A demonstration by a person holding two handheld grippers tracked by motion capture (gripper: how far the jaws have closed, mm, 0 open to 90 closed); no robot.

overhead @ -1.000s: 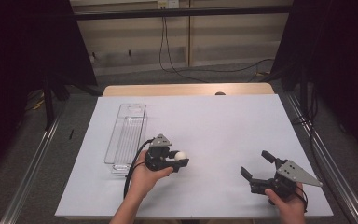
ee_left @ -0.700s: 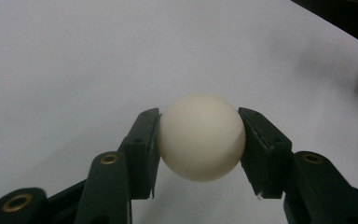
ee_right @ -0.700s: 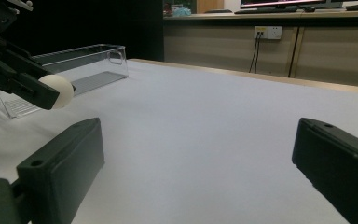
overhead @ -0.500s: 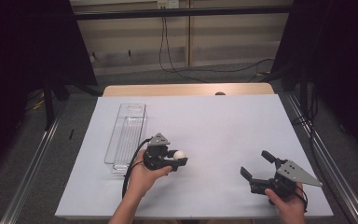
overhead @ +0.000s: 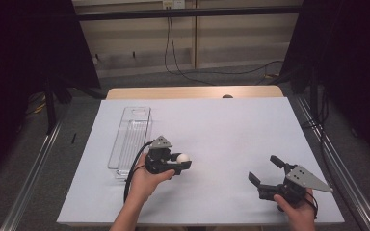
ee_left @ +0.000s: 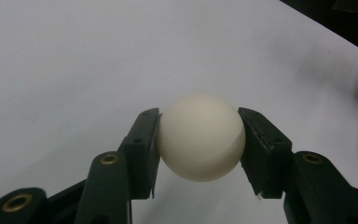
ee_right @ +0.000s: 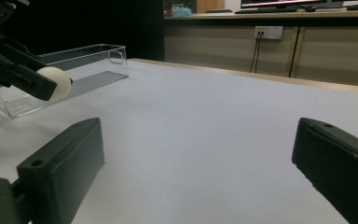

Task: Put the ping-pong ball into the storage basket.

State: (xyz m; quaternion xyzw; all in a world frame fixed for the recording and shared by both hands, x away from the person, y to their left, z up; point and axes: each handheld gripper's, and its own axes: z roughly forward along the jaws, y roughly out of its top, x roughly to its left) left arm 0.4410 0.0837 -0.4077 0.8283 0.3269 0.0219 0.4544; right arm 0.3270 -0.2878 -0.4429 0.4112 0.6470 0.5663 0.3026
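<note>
Nothing had shifted since the earlier frames: our left tongs (overhead: 182, 162) stayed clenched on the small white plastic ball (ee_left: 201, 136), held over the white-covered desk (overhead: 231, 130) just beside the clear plastic tray (overhead: 131, 137). Our right tongs (overhead: 266, 172) sat released, well apart. We judged the ball light, smooth and prone to slipping, best gripped across its widest part, with open room between us and the tray's rim.

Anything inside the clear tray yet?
The clear tray looks empty as far as it shows: only its ribbed floor is visible. Its near end is covered by the left gripper, which holds the white ball.
</note>
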